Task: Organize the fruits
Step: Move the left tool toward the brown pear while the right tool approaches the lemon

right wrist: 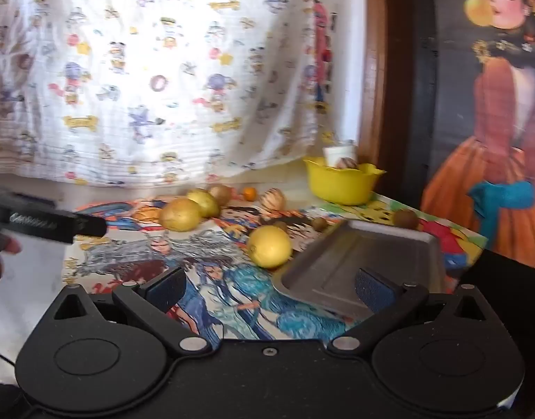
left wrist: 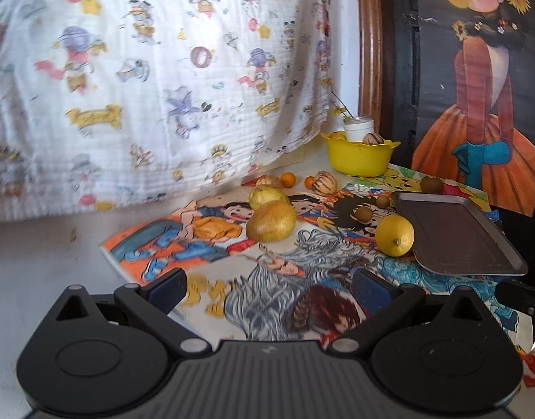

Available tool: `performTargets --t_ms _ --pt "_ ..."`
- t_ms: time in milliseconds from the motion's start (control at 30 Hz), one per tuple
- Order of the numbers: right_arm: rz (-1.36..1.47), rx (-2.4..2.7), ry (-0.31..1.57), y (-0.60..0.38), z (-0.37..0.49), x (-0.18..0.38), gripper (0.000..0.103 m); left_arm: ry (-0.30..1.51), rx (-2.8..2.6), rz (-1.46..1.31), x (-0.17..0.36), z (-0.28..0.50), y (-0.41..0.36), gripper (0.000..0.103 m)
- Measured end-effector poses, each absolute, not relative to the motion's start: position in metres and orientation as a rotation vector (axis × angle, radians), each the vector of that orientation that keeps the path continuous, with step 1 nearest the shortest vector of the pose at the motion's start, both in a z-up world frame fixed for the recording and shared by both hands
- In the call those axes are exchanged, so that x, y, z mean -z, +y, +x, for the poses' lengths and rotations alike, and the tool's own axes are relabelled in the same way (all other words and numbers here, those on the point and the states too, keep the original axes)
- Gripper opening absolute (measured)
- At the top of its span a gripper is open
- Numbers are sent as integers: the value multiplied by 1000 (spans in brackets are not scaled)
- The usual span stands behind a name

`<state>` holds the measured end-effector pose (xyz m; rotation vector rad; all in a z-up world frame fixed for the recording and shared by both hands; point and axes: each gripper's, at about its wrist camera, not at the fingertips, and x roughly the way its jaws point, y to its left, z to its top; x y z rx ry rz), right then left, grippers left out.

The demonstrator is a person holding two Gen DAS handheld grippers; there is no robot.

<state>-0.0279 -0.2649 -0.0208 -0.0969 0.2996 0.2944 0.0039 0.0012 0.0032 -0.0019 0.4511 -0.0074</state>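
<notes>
While both grippers are hovering short of the fruit, the left gripper (left wrist: pixel 269 288) and right gripper (right wrist: pixel 270 289) are standing fully spread, gripping nothing. A lemon (left wrist: pixel 394 235) is touching the grey tray's (left wrist: pixel 476 244) near-left edge on the cartoon mat (left wrist: pixel 183 244); two pears (left wrist: pixel 271 221) are sitting mid-mat, the yellow bowl (left wrist: pixel 358 159) at its far edge.

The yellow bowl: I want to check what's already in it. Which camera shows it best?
The left wrist view: the yellow bowl is sharp, showing a striped fruit and a white cup inside. The right wrist view shows the bowl blurred, its contents indistinct.
</notes>
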Motion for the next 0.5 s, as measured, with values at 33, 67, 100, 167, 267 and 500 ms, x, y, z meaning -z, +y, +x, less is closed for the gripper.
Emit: performTargets --t_ms 33,67,100,167,267,500 --pt "-111 -313 299 -266 -26 18 103 452 16 3 -7 8 2 103" --pt "-131 -328 296 -266 -23 14 103 451 23 10 -10 12 3 103" --pt "-154 -338 290 -266 -21 12 103 450 29 19 -13 17 4 103" --pt "-204 -353 274 -264 -16 6 103 444 41 41 -15 25 3 103" --pt "-256 -376 257 -261 -3 -4 103 449 60 63 -19 38 1 103" --pt "-346 -420 254 -249 39 -13 103 483 92 21 -21 80 9 103"
